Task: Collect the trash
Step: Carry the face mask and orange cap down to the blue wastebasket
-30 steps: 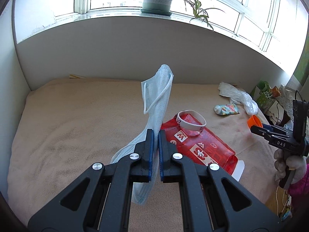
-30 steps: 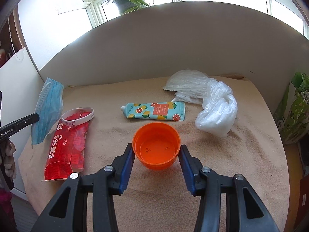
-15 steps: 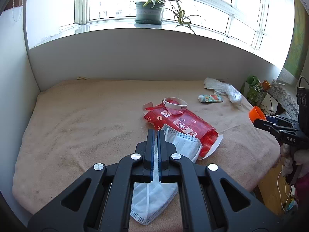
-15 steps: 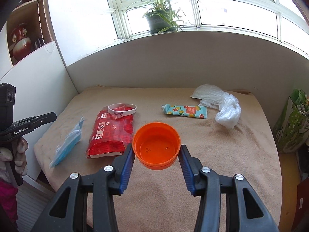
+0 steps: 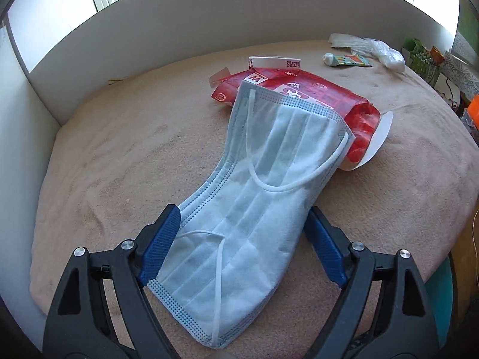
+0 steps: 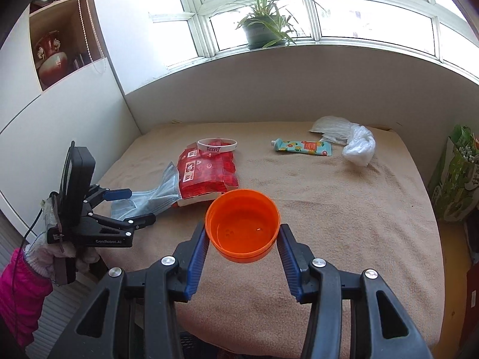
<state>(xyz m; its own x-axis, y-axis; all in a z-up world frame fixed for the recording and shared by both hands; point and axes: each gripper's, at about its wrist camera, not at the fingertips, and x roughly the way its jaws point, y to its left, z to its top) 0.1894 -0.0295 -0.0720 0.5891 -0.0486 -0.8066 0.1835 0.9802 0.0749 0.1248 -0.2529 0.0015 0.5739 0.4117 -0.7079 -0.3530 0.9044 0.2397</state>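
Observation:
A light blue face mask [image 5: 263, 209] lies flat on the beige blanket, its far end over a red snack packet [image 5: 326, 95]. My left gripper [image 5: 242, 233] is open, its jaws on either side of the mask; it also shows in the right wrist view [image 6: 131, 206]. My right gripper [image 6: 242, 233] is shut on an orange plastic cup [image 6: 242, 224], held above the bed's near edge. A white wristband [image 6: 217, 144] sits at the packet's [image 6: 209, 173] far end. A hand cream tube [image 6: 302, 147] and a crumpled clear plastic bag [image 6: 356, 143] lie farther right.
The beige blanket [image 6: 344, 209] covers a bed boxed in by a white wall and a window ledge with a potted plant [image 6: 263, 27]. A green bag [image 6: 458, 176] stands off the right edge. A shelf with a red jar [image 6: 51, 56] is at the left.
My left gripper lowered the mask onto the blanket and opened, letting it go. My right gripper drew back and up with the cup in it.

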